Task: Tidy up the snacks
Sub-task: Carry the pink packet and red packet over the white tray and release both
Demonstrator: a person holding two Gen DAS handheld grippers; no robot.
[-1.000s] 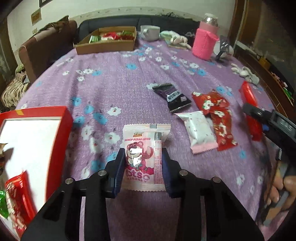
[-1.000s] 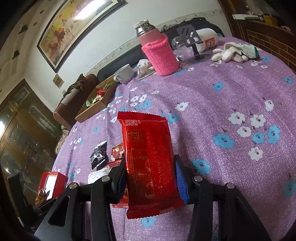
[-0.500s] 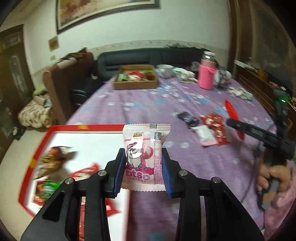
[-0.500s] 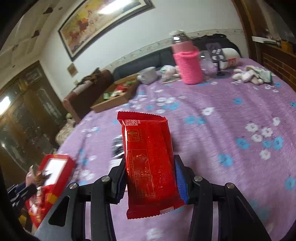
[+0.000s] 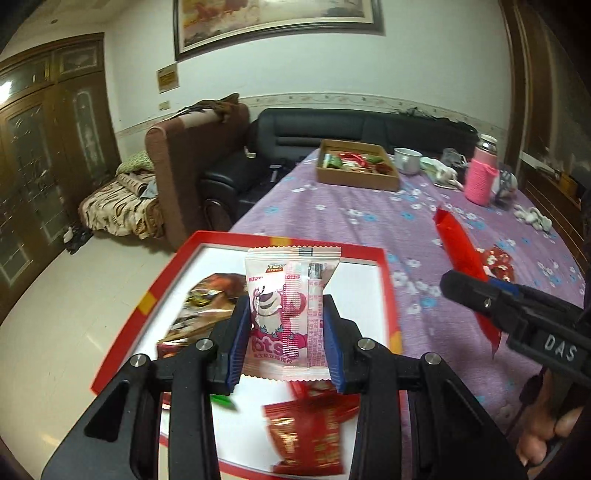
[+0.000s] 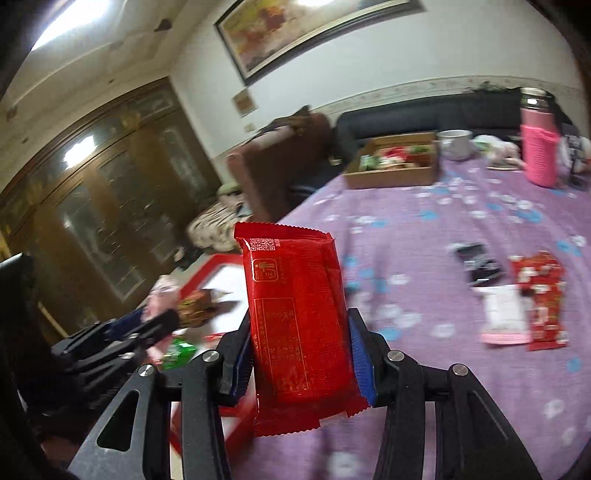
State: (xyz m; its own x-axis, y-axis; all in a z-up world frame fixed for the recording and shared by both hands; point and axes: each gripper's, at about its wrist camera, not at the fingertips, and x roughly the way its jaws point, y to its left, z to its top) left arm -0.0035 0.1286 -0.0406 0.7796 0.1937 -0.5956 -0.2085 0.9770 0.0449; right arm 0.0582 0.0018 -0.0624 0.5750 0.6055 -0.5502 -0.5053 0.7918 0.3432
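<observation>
- purple flowered cloth covers the surface (image 5: 362,218), with a dark sofa (image 5: 354,127) and a framed painting (image 5: 280,22) on the wall behind it.
- the red-rimmed tray (image 5: 384,266) with a white floor sits at the near edge of the surface; several snack packets (image 5: 306,439) lie inside it, blurred, among them a brown one (image 5: 207,299) and red ones.
- the left gripper (image 5: 286,339) hangs over the tray, its fingers (image 5: 238,343) pinching a pink and white bear-print packet (image 5: 291,295) held upright by its sides.
- the right gripper (image 6: 301,354) is beside the tray on the side toward the middle of the surface; its fingers (image 6: 360,354) clamp a plain red packet (image 6: 299,314), upright and slightly tilted, clear of the cloth.
- in the left wrist view the red packet (image 5: 461,258) shows edge-on just beside the tray's rim, with a hand (image 5: 546,432) on the gripper's handle.
- beyond the tray, out on the cloth, lie a black packet (image 6: 478,262), a white and pink packet (image 6: 504,315) and a red patterned packet (image 6: 543,295), the last two touching.
- far from the tray, at the back edge of the surface, stand a cardboard box (image 5: 356,170) with more snacks, a metal cup (image 5: 406,160) and a flask in a pink knitted sleeve (image 5: 480,177).
</observation>
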